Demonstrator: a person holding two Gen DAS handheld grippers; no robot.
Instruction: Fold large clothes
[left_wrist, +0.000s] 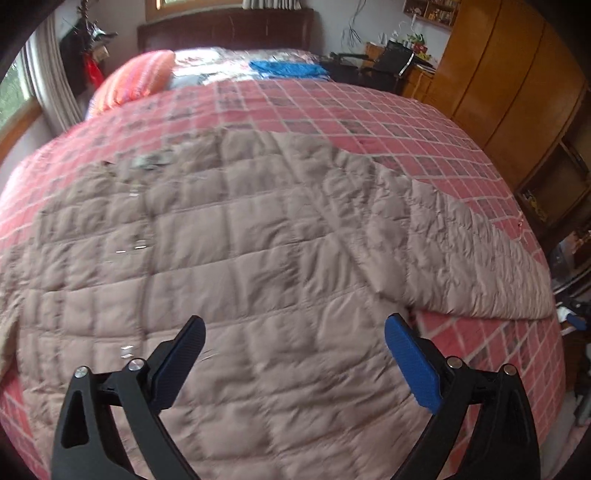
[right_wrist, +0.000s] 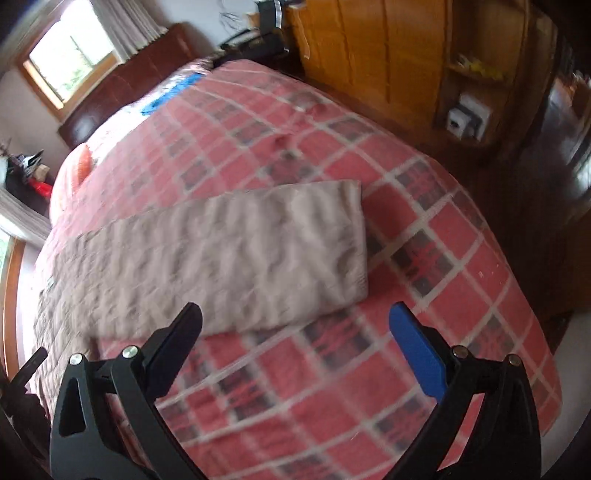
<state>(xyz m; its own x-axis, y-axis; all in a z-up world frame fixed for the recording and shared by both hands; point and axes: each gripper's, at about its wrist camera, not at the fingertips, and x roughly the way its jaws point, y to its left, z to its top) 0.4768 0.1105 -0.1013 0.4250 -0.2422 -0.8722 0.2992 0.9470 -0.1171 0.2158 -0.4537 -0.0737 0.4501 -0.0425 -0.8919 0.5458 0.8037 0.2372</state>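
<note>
your left claw (left_wrist: 295, 354) and right claw (right_wrist: 295, 343) hang wide and empty over the bed (right_wrist: 424, 229); jacket (left_wrist: 229, 258) lies flat, sleeve (right_wrist: 258, 251) at 12 o'clock, next to grip and fold inward.

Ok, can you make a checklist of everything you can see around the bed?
Surface: bed with red plaid bedspread.
Job's things: beige quilted coat spread flat, sleeve stretched out sideways.
Clutter: orange pillow, blue cloth near the headboard.
Grippers: left gripper and right gripper both open, holding nothing.
Cables: wires hanging on the far wall.
Surroundings: wooden wardrobe, window with curtains.
</note>
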